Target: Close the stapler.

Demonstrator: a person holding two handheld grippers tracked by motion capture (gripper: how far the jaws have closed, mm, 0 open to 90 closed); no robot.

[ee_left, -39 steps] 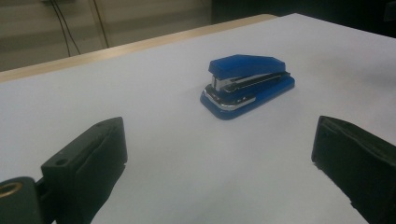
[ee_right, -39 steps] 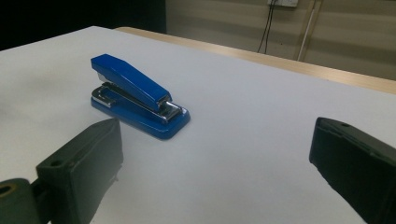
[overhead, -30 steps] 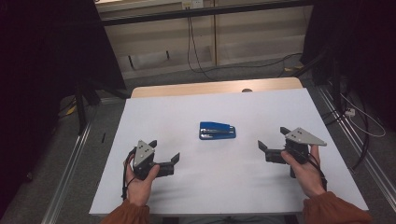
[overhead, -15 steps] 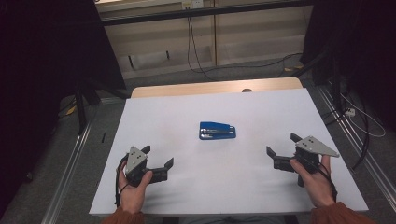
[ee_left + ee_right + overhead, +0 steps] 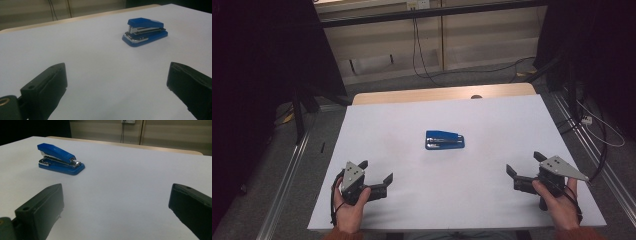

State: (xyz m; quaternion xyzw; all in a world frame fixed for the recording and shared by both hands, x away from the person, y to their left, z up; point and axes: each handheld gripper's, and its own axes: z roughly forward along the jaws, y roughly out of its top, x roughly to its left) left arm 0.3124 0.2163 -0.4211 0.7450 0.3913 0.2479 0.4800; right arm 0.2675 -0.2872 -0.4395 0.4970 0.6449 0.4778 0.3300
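Both grippers wide open, holding nothing.
Blue stapler (image 5: 444, 140) sits mid-table (image 5: 492, 210), well apart from left gripper (image 5: 375, 175) & right gripper (image 5: 524, 167), each near the front edge, jaws facing it.

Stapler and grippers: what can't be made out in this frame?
- Stapler, high view: too small to tell which end is the mouth; whether staples are loaded is hidden inside the body in both gripper views.
- Left gripper and right gripper: jaw roots are cut off by the bottom edge of the gripper views.
- Forearms: cut off by the bottom edge of the high view.
- Room beyond the table: too dark at both sides.
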